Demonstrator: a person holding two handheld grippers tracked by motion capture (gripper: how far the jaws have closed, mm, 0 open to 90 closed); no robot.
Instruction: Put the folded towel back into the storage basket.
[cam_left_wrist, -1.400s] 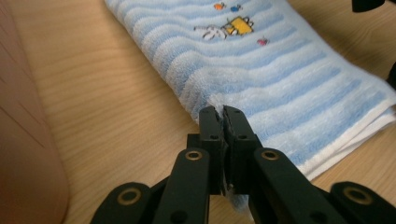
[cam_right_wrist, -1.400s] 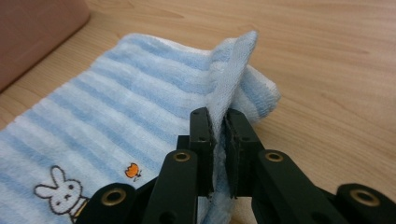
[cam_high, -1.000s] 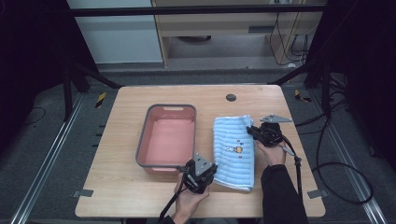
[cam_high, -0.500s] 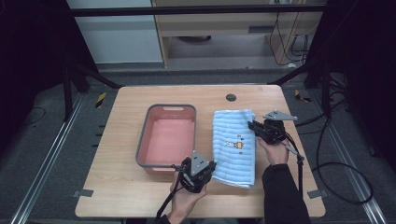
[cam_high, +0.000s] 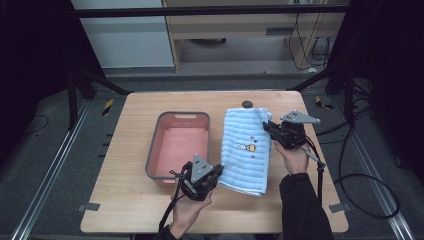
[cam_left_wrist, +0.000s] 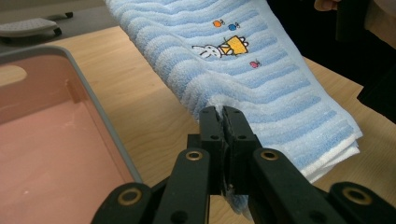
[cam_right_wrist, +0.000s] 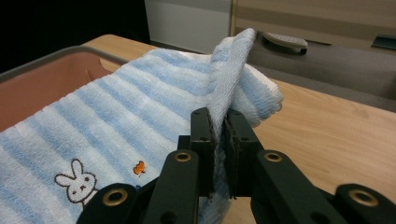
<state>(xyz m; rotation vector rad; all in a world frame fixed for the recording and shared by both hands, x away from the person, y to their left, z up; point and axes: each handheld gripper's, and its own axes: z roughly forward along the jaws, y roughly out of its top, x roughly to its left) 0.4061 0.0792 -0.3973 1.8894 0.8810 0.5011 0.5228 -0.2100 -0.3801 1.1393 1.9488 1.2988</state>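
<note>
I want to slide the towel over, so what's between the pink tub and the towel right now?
Just bare wood. In the high view a narrow strip of table separates the tub from the towel, except near the left gripper.

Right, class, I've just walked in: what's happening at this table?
A person holds tongs in each hand, both clamped on a folded blue striped towel lying on the wooden table. The left tongs pinch its near edge, the right tongs its far corner. A pink tub sits beside the towel.
</note>
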